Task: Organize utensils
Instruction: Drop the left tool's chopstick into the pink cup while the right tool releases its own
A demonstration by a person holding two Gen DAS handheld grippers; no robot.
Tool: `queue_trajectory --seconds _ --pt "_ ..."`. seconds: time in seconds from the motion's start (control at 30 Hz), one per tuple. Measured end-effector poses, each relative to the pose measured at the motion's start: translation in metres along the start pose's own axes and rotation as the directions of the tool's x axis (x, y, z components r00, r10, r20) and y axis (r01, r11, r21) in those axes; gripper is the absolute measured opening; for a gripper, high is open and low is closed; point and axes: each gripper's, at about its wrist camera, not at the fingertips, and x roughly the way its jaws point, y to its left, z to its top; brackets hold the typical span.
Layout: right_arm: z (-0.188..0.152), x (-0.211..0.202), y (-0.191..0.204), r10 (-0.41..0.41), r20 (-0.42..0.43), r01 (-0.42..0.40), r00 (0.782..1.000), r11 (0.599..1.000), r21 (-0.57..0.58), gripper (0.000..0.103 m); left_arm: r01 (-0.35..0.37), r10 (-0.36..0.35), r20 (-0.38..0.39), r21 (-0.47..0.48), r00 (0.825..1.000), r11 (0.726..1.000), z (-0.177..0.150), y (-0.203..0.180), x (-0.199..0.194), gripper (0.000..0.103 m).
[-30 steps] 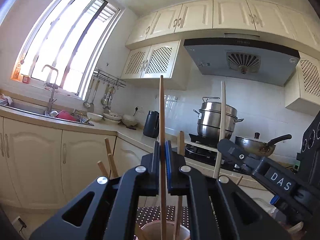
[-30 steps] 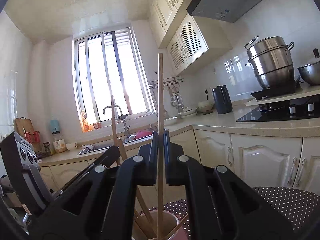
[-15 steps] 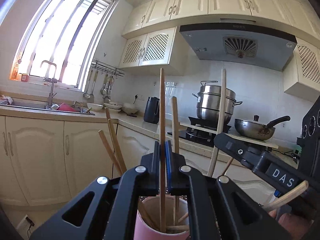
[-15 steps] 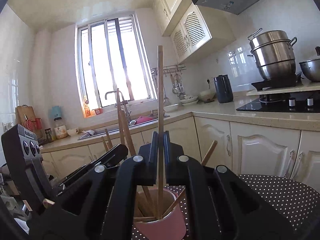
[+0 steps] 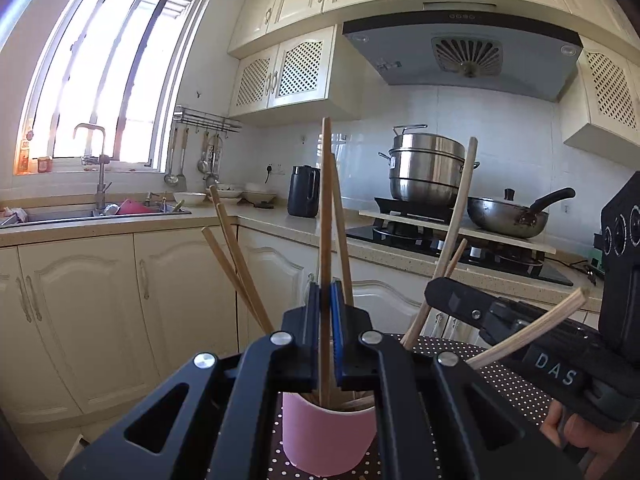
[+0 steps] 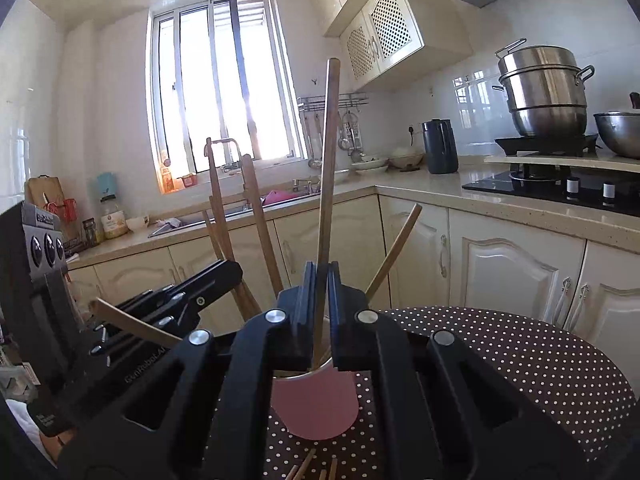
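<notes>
Left gripper [image 5: 326, 304] clamping an upright chopstick [image 5: 325, 216], right gripper [image 6: 320, 280] pinching another chopstick [image 6: 326, 184], both tips dipping into pink cup [image 5: 326, 436]

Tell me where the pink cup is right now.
The pink cup stands on the polka-dot table, low and central in both wrist views, directly below both grippers, with several chopsticks standing in it.
</notes>
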Motion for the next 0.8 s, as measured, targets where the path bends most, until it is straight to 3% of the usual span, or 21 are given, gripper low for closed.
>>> queue_trajectory --seconds 0.23,0.3,0.43,0.57,0.8 --pt "0.000 0.002 0.013 -0.010 -0.049 0.009 0.999 0.999 -0.031 0.007 0.003 -0.001 -0.113 0.017 0.994 1.000 -0.005 0.002 0.007 0.010" --pt "0.001 0.000 0.016 -0.021 -0.054 0.020 0.998 0.999 -0.030 0.007 0.001 -0.002 -0.116 -0.006 0.993 1.000 -0.005 0.006 0.003 0.036" --pt "0.007 -0.007 0.019 -0.043 -0.049 0.042 0.998 0.999 -0.028 0.009 0.000 -0.002 -0.095 -0.021 0.996 1.000 0.003 0.012 -0.011 0.037" --pt "0.014 -0.018 0.024 -0.057 -0.032 0.056 0.998 0.998 -0.030 0.032 -0.005 0.002 -0.088 -0.025 0.996 1.000 0.012 0.014 -0.024 0.047" --pt "0.027 -0.046 0.036 -0.077 -0.009 0.077 0.997 0.997 -0.029 0.032 -0.031 0.028 -0.098 -0.037 0.995 0.999 0.026 0.015 -0.049 0.052"
